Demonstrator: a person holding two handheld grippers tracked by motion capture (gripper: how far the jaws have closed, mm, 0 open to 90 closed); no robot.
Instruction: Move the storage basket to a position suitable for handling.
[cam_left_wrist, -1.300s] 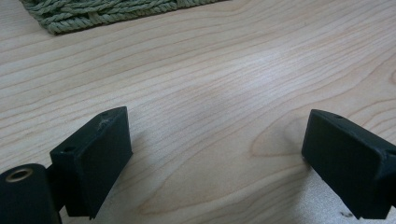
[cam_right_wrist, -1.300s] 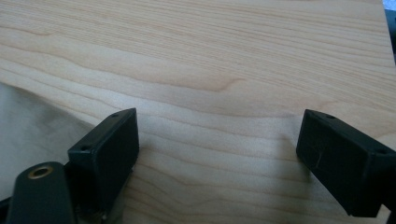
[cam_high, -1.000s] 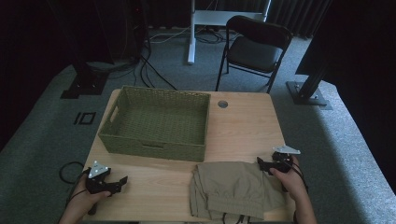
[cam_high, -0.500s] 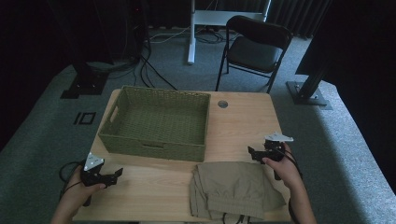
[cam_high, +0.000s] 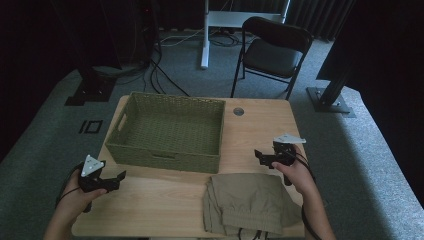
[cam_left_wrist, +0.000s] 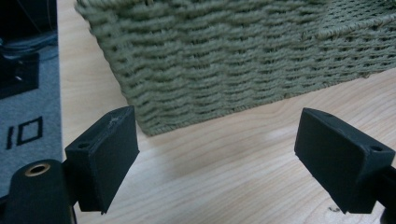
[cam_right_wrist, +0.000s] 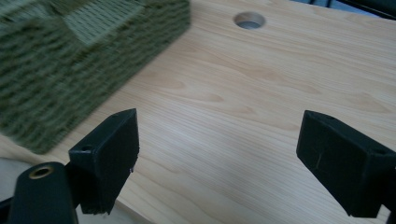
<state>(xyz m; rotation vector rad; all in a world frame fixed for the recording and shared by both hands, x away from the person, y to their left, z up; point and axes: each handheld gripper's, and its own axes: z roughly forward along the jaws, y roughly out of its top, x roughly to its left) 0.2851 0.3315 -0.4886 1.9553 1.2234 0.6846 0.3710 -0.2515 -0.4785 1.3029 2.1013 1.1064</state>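
Both grippers have shifted left: the right gripper (cam_high: 261, 157) hovers just beyond the folded khaki trousers (cam_high: 250, 202) at the tabletop's (cam_high: 165, 200) near right edge, jaws wide apart and empty; the left gripper (cam_high: 119, 177), equally spread and empty, sits near the woven basket (cam_high: 165, 159).

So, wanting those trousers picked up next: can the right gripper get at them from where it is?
Probably yes: the right gripper is open just beyond the folded trousers, with bare table between them.
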